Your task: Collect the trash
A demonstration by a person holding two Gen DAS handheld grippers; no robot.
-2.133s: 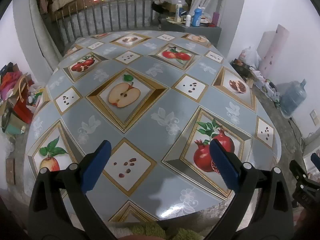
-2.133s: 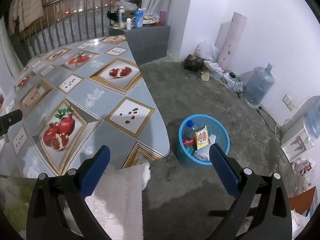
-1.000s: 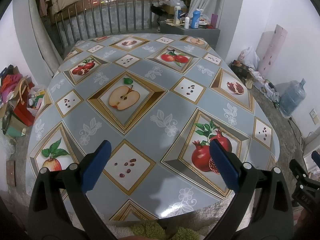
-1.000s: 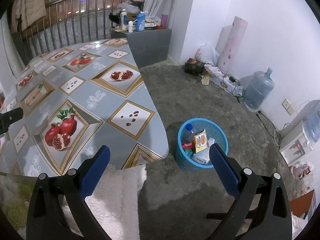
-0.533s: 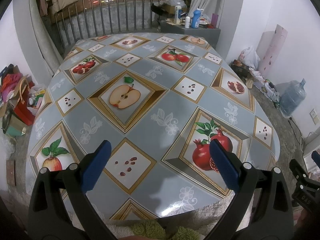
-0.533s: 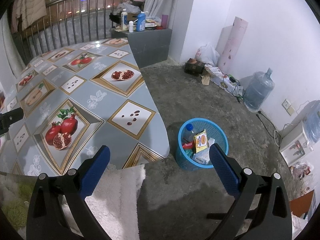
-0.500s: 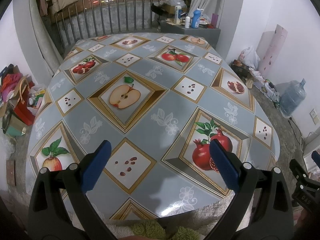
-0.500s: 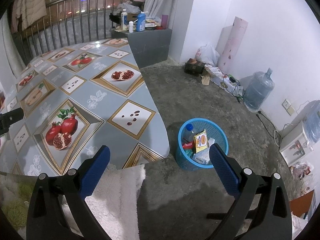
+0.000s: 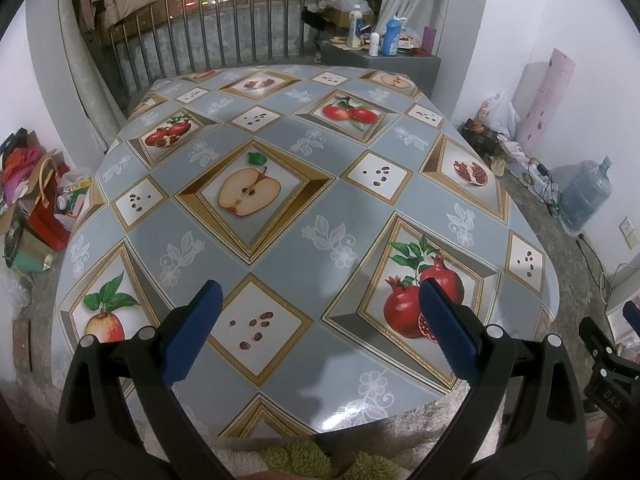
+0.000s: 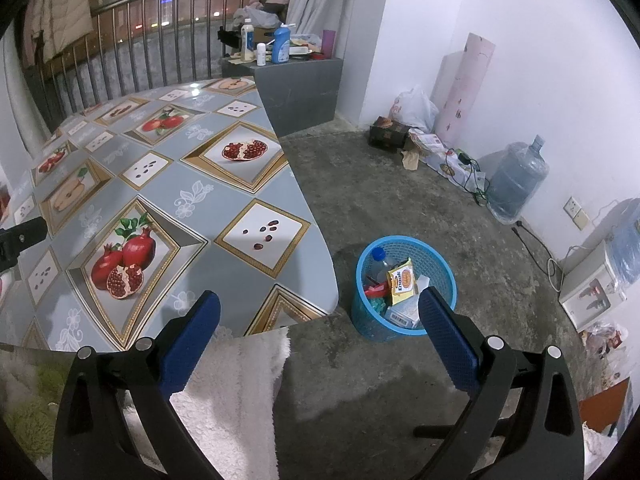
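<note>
At 3 o'clock of the table [image 10: 168, 184], the bin [image 10: 404, 280] holds light, crinkly wrappers [image 10: 401, 280]; pinch them by an edge. Left gripper [image 9: 320, 330] and right gripper [image 10: 320, 328] gape wide, empty.

Left tool [image 9: 318, 312] hovering over near edge of tabletop [image 9: 280, 248], blue fingers [image 9: 192, 336] spread wide, nothing between them. Fruit-print cloth covering tabletop. Water jug [image 9: 586, 194] sitting on floor at right; bottles [image 9: 390, 42] standing on grey cabinet [image 9: 384, 62] behind.
</note>
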